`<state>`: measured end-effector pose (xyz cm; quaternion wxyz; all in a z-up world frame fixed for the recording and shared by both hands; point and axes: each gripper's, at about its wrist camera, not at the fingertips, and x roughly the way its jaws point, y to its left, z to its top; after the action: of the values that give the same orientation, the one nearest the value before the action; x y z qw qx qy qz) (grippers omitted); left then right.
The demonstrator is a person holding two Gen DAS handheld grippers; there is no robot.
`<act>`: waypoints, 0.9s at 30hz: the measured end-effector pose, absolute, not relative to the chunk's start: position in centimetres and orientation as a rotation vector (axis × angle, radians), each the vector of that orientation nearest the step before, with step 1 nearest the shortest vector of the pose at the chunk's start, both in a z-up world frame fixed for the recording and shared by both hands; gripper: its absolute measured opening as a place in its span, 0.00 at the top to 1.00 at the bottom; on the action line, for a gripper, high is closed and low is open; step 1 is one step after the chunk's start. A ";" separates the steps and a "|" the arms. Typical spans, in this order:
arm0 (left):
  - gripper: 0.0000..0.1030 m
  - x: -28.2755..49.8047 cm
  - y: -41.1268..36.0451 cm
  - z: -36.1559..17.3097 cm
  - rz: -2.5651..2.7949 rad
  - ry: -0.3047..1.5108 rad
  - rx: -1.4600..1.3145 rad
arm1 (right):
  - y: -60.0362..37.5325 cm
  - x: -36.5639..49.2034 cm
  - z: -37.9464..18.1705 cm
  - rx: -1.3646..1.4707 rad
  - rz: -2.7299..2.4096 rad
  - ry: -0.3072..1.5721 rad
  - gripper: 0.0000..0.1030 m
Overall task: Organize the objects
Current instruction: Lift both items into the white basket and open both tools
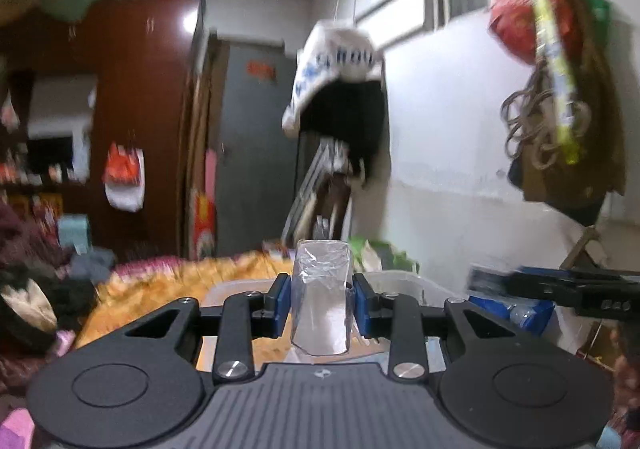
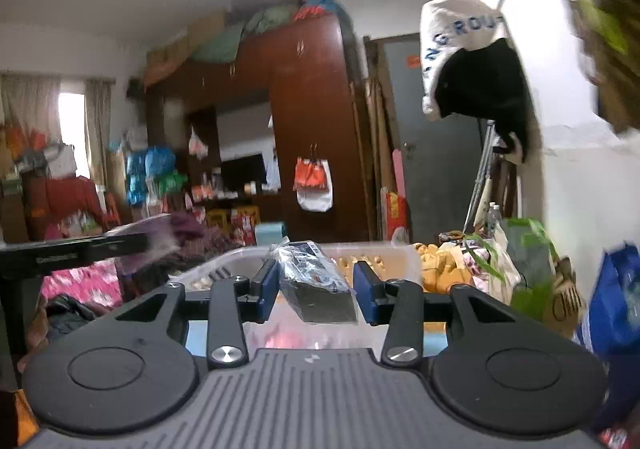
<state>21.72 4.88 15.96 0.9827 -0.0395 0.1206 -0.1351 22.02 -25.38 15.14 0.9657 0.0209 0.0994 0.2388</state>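
Note:
My left gripper (image 1: 321, 301) is shut on a clear-wrapped pale packet (image 1: 320, 301), which stands upright between the blue pads (image 1: 282, 303). My right gripper (image 2: 316, 289) is shut on a dark block in clear wrap (image 2: 316, 281), tilted, its flat end toward the camera. Both are held above a clear plastic bin (image 1: 236, 289) (image 2: 384, 253). The right gripper (image 1: 492, 281) pokes in from the right of the left wrist view, blurred. In the right wrist view, the left gripper (image 2: 148, 243) enters from the left with its blurred packet (image 2: 160, 237).
An orange bedspread (image 1: 160, 281) lies behind the bin. A white and black bag (image 1: 336, 81) hangs from the ceiling ahead. A brown wardrobe (image 2: 312, 109) and grey door (image 2: 436, 153) stand at the back. A green bag (image 2: 528, 257) and blue bag (image 2: 616, 301) sit to the right.

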 end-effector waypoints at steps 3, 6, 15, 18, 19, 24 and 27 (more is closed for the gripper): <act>0.65 26.0 4.5 15.3 -0.249 0.331 -0.102 | -22.7 26.6 15.4 0.006 0.450 0.284 0.57; 0.65 27.7 4.4 14.2 -0.235 0.365 -0.116 | -21.1 28.8 14.3 -0.041 0.424 0.331 0.57; 0.17 29.1 3.6 13.7 -0.191 0.383 -0.073 | -19.6 28.9 13.7 -0.123 0.431 0.310 0.07; 0.17 27.0 4.7 13.6 -0.185 0.325 -0.106 | -20.3 26.9 13.5 -0.119 0.400 0.256 0.00; 0.17 25.2 5.2 13.5 -0.201 0.291 -0.103 | -21.0 25.8 13.3 -0.091 0.413 0.247 0.00; 0.16 16.8 5.9 11.5 -0.204 0.220 -0.058 | -24.4 19.8 9.8 -0.022 0.442 0.245 0.00; 0.16 13.0 6.5 9.0 -0.255 0.225 -0.091 | -26.0 16.5 6.6 0.018 0.460 0.263 0.00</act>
<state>12.99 6.48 8.98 0.9846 -0.0455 0.1118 -0.1267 16.48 -26.04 6.65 0.9650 0.0089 0.1299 0.2275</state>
